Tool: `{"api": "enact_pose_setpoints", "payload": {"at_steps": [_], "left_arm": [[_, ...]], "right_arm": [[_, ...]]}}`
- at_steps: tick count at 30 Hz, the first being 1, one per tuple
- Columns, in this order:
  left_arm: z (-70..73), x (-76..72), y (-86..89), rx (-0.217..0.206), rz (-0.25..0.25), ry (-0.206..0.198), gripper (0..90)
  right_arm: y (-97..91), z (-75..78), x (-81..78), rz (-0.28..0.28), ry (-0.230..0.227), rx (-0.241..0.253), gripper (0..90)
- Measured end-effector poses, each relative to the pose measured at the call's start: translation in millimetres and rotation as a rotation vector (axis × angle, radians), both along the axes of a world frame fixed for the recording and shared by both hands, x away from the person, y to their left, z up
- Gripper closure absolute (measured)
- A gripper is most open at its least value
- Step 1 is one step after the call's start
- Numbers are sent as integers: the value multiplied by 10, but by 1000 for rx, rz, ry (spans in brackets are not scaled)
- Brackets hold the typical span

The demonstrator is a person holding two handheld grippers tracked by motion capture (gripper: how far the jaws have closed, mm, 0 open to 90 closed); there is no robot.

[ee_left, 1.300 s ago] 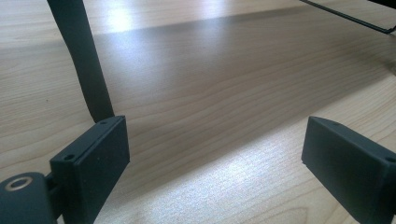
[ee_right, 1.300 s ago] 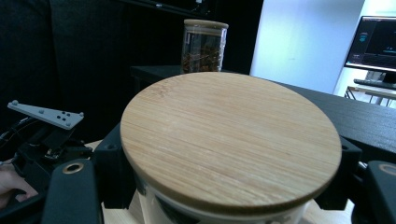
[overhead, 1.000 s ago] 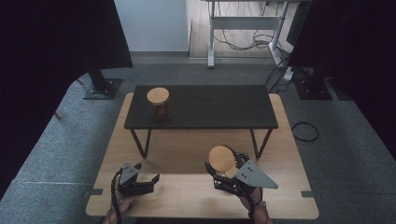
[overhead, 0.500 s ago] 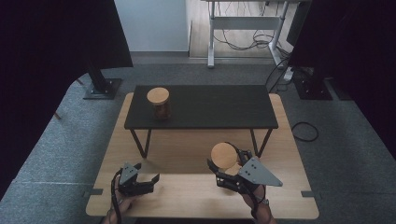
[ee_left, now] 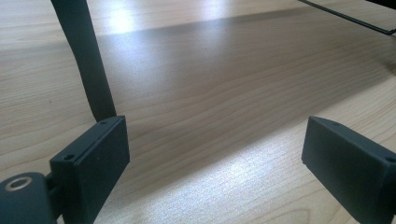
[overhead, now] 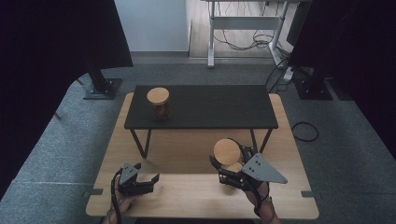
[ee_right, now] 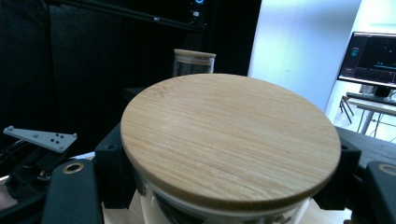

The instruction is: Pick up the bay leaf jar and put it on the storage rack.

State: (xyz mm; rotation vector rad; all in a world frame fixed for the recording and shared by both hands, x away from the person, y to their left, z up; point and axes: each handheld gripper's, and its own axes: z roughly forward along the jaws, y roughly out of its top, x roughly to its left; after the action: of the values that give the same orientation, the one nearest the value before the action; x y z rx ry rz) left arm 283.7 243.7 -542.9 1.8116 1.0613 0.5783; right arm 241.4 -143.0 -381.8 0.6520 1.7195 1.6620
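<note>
While the right gripper (overhead: 227, 164) pinches a glass jar with a round bamboo lid (overhead: 227, 151), its jaws press on the glass just under the lid's rim, one on each side, as the right gripper view shows (ee_right: 231, 186). That jar (ee_right: 232, 140) sits at about five o'clock on the light wooden counter (overhead: 187, 149), near the person's edge and in front of the low black table (overhead: 205, 106) that stands across the counter's far half. The grey three-cornered plate (overhead: 261, 169) points away toward three o'clock. At about seven o'clock the left gripper (overhead: 145, 179) hovers low over bare wood, its jaws spread wide with nothing between them; in the left gripper view (ee_left: 215, 154) one black table leg (ee_left: 86, 60) rises just beyond the left jaw. A second lidded jar (overhead: 159, 103) stands upright on the black table at about eleven o'clock, well apart from both grippers, and shows in the right gripper view (ee_right: 194, 63) beyond the held lid.
</note>
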Motion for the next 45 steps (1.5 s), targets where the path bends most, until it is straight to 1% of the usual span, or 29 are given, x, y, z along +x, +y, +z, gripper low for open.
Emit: {"api": "enact_pose_setpoints", "payload": {"at_steps": [5,17,28,38,45], "left_arm": [[3,-3,-3,-1,-3,0,70],[0,-6,-12,-3,-3,-1,70],[2,-11,-15,-2,-1,-2,70],[-1,-10,-19,-1,0,0,70],[0,-13,-25,-2,-2,-1,70]], "right_arm": [[13,41,29,3,-7,-1,253],[35,140,106,10,-15,17,253],[49,208,147,22,-24,10,254],[59,249,210,18,-18,17,253],[71,302,257,15,-21,9,253]]}}
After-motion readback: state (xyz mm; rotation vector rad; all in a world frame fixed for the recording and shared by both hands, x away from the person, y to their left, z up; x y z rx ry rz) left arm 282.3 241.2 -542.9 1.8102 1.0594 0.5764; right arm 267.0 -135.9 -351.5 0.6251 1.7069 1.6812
